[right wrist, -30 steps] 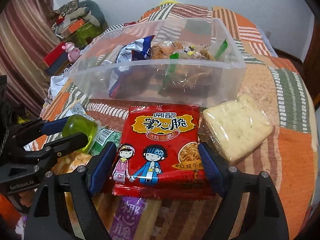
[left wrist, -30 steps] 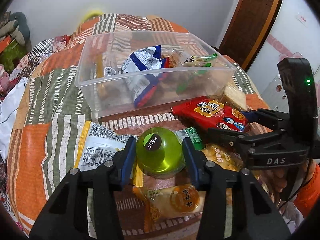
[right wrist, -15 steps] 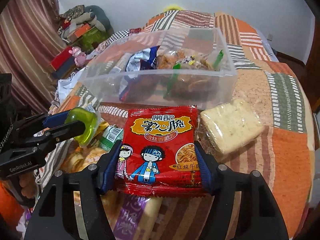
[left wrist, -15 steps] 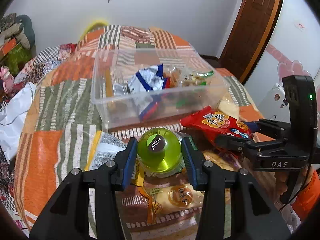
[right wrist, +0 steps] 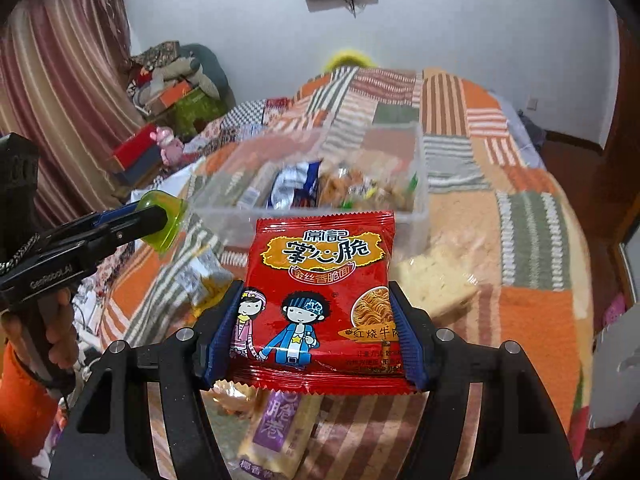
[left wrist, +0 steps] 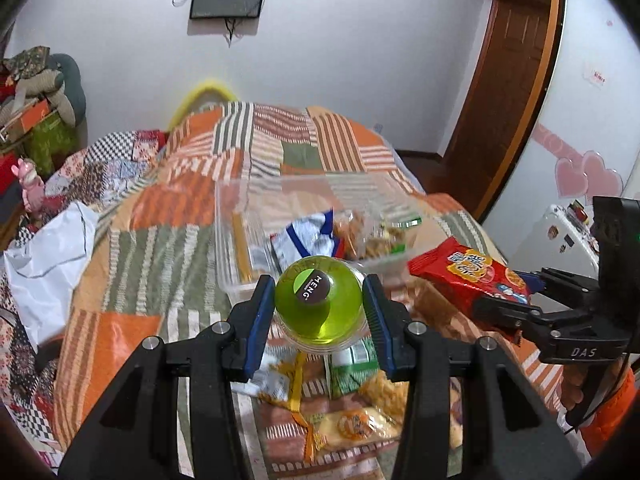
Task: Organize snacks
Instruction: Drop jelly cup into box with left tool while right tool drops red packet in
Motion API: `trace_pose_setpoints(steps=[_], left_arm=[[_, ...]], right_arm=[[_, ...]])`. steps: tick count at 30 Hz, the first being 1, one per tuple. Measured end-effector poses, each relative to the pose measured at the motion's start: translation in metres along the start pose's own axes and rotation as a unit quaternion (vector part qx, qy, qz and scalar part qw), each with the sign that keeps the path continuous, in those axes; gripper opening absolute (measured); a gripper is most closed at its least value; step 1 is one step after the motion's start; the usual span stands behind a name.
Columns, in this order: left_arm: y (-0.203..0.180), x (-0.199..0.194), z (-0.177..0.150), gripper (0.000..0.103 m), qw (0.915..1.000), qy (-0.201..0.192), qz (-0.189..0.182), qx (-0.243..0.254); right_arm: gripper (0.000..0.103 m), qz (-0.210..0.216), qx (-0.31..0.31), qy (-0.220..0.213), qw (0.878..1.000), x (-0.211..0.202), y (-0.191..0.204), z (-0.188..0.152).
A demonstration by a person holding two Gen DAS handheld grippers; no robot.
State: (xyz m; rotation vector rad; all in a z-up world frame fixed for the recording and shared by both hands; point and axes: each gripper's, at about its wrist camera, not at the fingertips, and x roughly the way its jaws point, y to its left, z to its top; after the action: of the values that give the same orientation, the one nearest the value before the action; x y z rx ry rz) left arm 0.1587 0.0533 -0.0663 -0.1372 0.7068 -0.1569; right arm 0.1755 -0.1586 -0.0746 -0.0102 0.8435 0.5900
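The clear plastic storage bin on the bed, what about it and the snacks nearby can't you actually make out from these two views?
- Clear plastic storage bin: contents smeared by motion blur in both views; packets not identifiable.
- Its near wall, left wrist view: hidden behind the green jelly cup in the left gripper.
- Purple-labelled wafer pack, right wrist view: top covered by the red noodle packet in the right gripper.
- Pale cracker pack: blurred, label unreadable.

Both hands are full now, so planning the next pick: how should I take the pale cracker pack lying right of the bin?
Judging by its pose, take the pale cracker pack across its short width, jaws on the two long edges, coming down from above. It lies flat on the quilt as a thick block, its right side free; the clear bin crowds its far end.
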Motion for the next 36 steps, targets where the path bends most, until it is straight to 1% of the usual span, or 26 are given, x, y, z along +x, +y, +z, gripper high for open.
trace_pose_setpoints(steps=[8,16,21,28,36], left_arm=[[0.006,0.006,0.025,0.045,0.9997,-0.021,0.013,-0.007],[0.018,0.033,0.049,0.045,0.9992,-0.023,0.029,-0.013],[0.026,0.057,0.053,0.045,0.9991,-0.009,0.038,-0.015],[0.036,0.1,0.056,0.045,0.9983,0.023,0.046,-0.025],[0.042,0.138,0.059,0.045,0.9969,0.052,0.05,-0.03]], right_arm=[[0.065,-0.008,0.008,-0.04,0.999,0.001,-0.006,0.031],[0.065,-0.012,0.02,-0.052,0.998,0.018,-0.012,0.055],[0.065,-0.02,0.028,-0.04,0.999,0.041,-0.019,0.067],[0.065,-0.025,0.044,-0.008,0.999,0.075,-0.033,0.079],[0.065,-0.043,0.037,0.017,0.998,0.097,-0.038,0.079]])
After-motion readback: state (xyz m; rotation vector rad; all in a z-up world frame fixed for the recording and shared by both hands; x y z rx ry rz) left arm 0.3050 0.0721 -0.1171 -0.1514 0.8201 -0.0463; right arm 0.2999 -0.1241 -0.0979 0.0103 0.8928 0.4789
